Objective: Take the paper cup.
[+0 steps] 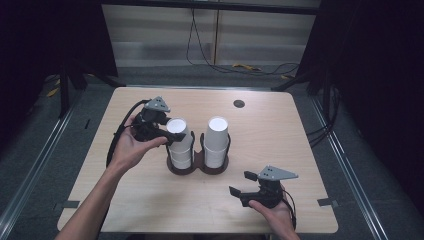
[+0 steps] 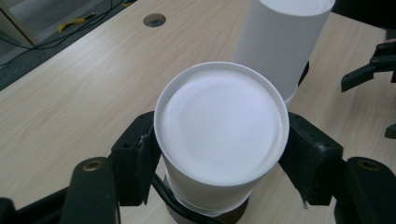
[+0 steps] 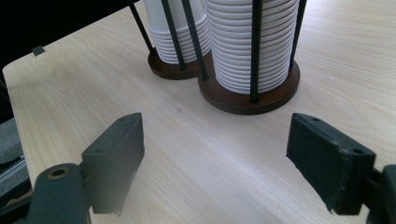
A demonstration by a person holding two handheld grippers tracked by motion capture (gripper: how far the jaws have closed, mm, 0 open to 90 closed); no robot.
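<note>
My left gripper (image 2: 219, 154) has its jaws pressed on the left cup stack (image 1: 180, 142); the right cup stack (image 1: 216, 141) stands just beside, leaving a narrow gap; bare table (image 1: 150, 205) lies open before my right gripper (image 1: 247, 186), jaws spread.

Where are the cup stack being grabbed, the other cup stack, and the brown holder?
Grabbed cup stack (image 2: 219, 135), left gripper view, its flat top.
Other cup stack (image 1: 217, 131), high view, its top end.
Brown holder (image 3: 252, 100), right gripper view, its round base.
</note>
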